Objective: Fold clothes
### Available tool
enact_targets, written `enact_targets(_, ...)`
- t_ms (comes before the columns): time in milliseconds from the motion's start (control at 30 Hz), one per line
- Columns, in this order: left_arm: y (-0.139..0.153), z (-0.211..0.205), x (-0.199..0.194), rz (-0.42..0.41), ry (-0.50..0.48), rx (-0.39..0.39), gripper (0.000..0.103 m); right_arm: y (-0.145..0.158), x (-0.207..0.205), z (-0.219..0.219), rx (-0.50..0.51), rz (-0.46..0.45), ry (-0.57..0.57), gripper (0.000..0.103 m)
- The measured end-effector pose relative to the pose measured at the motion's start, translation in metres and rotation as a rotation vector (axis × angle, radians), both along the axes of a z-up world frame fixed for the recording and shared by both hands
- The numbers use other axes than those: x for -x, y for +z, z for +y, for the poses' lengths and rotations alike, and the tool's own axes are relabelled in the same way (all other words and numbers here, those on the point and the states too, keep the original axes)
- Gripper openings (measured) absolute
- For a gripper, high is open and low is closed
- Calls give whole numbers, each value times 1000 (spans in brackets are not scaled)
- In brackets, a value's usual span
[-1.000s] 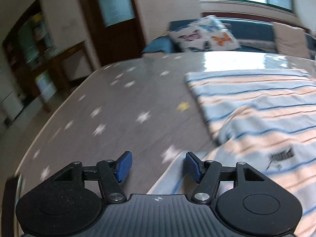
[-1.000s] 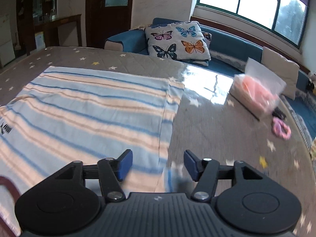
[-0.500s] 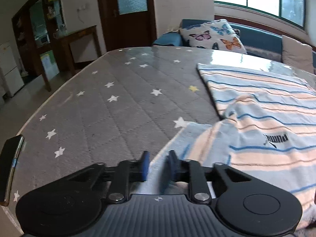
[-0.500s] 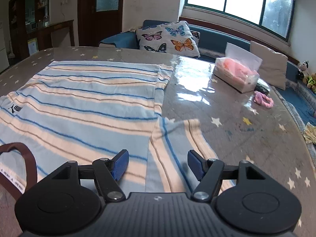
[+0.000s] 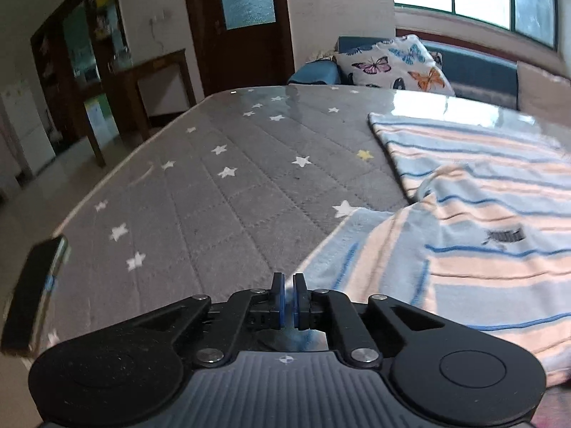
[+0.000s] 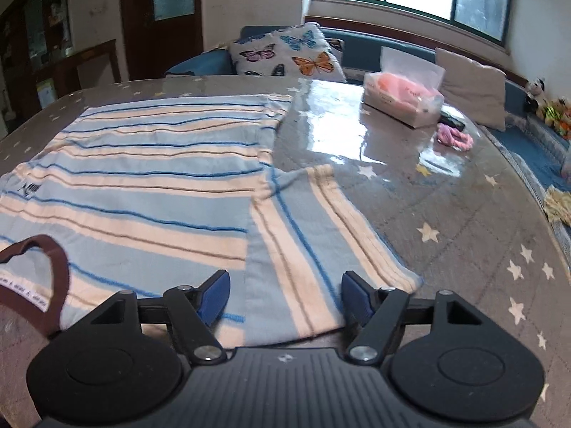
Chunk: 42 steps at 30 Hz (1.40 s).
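A striped T-shirt (image 6: 150, 171) in light blue, peach and dark blue lies flat on the grey star-patterned table (image 6: 446, 214), its brown collar (image 6: 53, 271) near me. In the left wrist view the shirt (image 5: 481, 235) has its left sleeve (image 5: 357, 249) reaching to my left gripper (image 5: 288, 297), which is shut on the sleeve's edge. My right gripper (image 6: 283, 294) is open, low over the right sleeve (image 6: 307, 249), with the sleeve's end between its fingers.
A dark phone (image 5: 32, 285) lies at the table's left edge. A tissue box with a pink pack (image 6: 403, 100), a dark small item and a pink hair tie (image 6: 453, 135) sit at the far right. A sofa with a butterfly cushion (image 6: 285, 50) stands behind the table.
My left gripper has shut on the left sleeve's edge. My right gripper has drawn back toward me, from the shirt's side to over the right sleeve, and stays open.
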<state>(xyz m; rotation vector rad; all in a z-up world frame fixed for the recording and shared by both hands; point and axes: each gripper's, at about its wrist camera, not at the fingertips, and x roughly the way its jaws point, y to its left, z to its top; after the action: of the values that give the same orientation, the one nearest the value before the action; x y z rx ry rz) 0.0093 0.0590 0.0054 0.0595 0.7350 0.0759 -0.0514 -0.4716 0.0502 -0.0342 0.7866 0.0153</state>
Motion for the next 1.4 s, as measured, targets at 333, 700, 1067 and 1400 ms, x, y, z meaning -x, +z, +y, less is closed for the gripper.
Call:
enact_targets(333,-2,-9,8,27,-33,68,36,18,-4,86,-134,14,442,49)
enact_targets(700,-3,-8,15,9,-12,48,0,13,-3,203,-96,-25,853,45)
enact_targets(1067,5,10,24,-40,97,39,0,6,2,220,-115,3,909,7)
enact_targets(1400,1,-2,21,-23,62,10,26,0,2,216,-125,28,932,16)
